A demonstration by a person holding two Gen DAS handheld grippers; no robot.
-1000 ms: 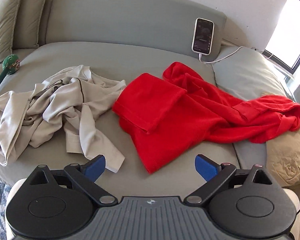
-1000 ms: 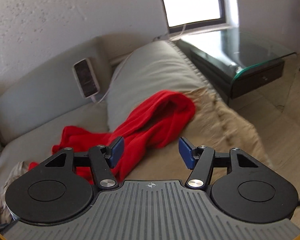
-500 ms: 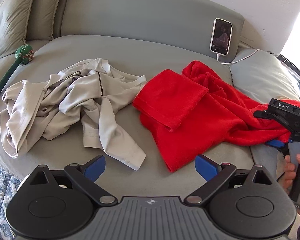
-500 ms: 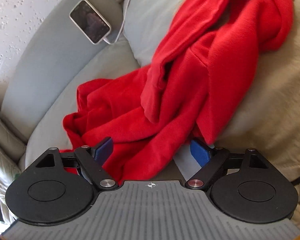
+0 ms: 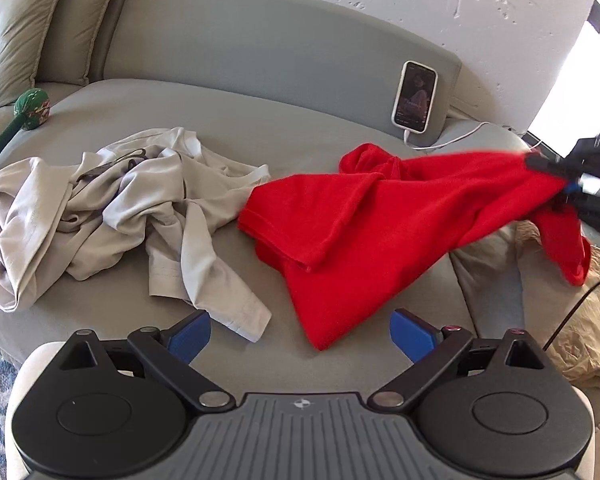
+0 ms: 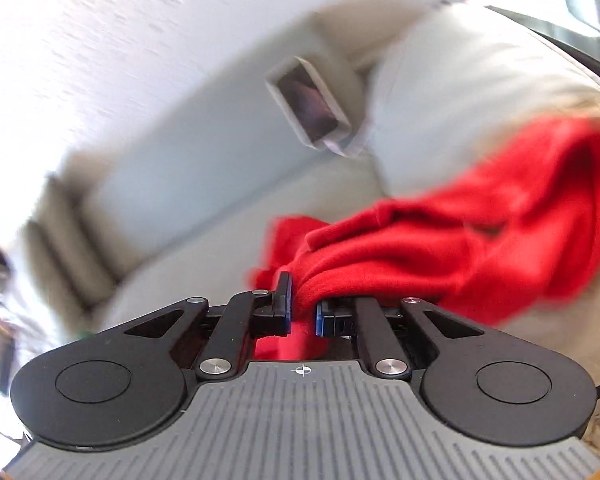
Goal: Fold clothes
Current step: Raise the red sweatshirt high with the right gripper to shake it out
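The right gripper has just been closing; its jaws now pinch a bunched edge of the red garment, the rest trailing ahead. A thin bite could slip. The left gripper gapes, empty, cloth beyond its jaws

Red garment at three o'clock, one end lifted off the sofa; beige garment crumpled at nine o'clock.
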